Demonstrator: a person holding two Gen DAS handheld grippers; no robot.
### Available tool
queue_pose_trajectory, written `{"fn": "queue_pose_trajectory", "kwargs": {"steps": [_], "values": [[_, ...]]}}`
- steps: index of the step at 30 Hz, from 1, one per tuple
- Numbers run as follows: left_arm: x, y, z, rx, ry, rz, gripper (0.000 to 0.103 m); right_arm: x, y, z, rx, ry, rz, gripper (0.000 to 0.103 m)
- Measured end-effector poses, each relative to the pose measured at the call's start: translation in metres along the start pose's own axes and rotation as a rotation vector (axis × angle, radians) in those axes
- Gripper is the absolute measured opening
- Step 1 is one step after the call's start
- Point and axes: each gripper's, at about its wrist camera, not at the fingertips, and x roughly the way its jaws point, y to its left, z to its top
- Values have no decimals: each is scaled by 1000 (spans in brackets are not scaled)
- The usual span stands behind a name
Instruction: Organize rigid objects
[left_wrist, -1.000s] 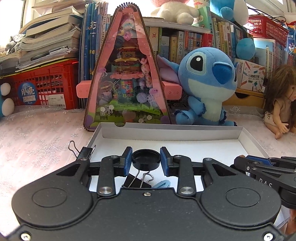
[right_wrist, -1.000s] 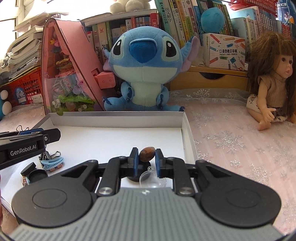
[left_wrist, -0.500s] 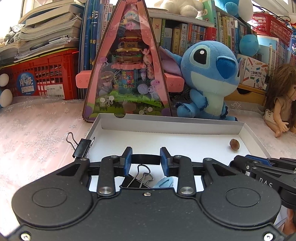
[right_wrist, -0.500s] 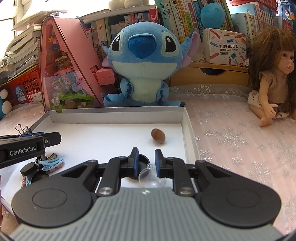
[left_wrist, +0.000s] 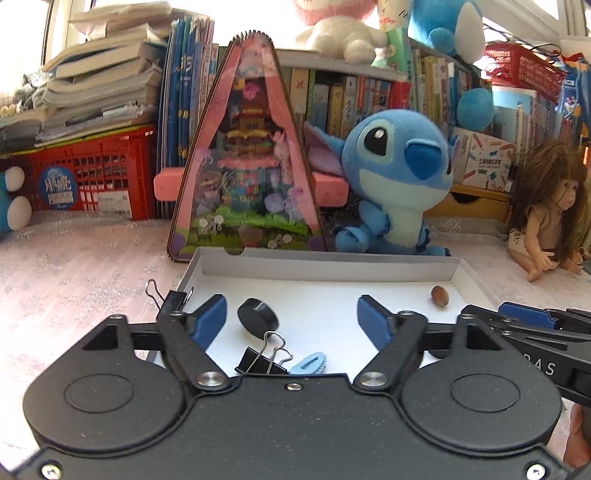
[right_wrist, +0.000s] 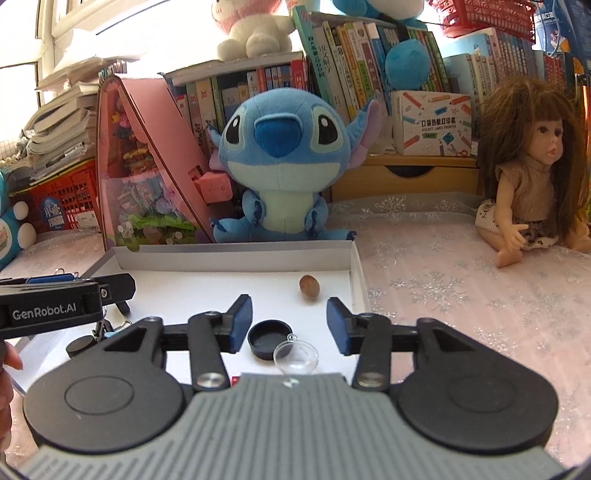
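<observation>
A shallow white box (left_wrist: 332, 263) (right_wrist: 236, 253) lies in front of both grippers. In the left wrist view my left gripper (left_wrist: 291, 319) is opening over it, and a black round cap (left_wrist: 257, 317) lies loose on the box floor between the pads, touching neither. A black binder clip (left_wrist: 260, 360) and a light blue clip (left_wrist: 308, 364) lie nearer. In the right wrist view my right gripper (right_wrist: 290, 326) is opening too, with a black lid (right_wrist: 269, 339) and a clear dome (right_wrist: 296, 358) lying free between its pads. A brown nut (right_wrist: 308, 285) (left_wrist: 439, 295) rests near the box's right wall.
Another binder clip (left_wrist: 173, 300) lies on the left rim of the box. Behind the box stand a pink triangular toy case (left_wrist: 245, 166), a blue plush (right_wrist: 282, 155) and shelves of books. A doll (right_wrist: 528, 173) sits at the right on the snowflake tablecloth (right_wrist: 461, 295).
Both grippers went from shut to wide apart and drew back slightly. The left one let go of the black round cap, now lying on the box floor; the right let go of the nut and black lid.
</observation>
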Motion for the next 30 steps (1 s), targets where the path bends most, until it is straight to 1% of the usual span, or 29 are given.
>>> {"fn": "queue_pose_trajectory", "kwargs": {"steps": [2, 4, 7, 9, 14, 20, 22, 25, 30], "values": [[-9, -2, 0, 12, -16, -7, 84, -8, -1, 1, -2, -11, 0, 68], [-19, -4, 1, 24, -24, -9, 85, -16, -1, 2, -5, -23, -3, 76], [-32, -3, 0, 21, -34, -15, 87, -28, -2, 3, -8, -36, 2, 84], [-41, -1, -1, 6, -34, -26, 87, -35, -3, 2, -13, -44, 2, 87], [-59, 7, -6, -28, -29, -40, 88, -53, -4, -2, -12, -44, 10, 91], [-82, 12, -16, -24, -40, -50, 89, -71, -3, -10, -18, -51, 22, 94], [-88, 12, -21, -19, -39, -55, 89, -76, -2, -13, -23, -47, 34, 99], [-98, 11, -28, -9, -37, -60, 89, -84, 0, -20, -45, -54, 38, 103], [-111, 12, -39, -7, -30, -77, 89, -95, 3, -29, -66, -50, 33, 103]]}}
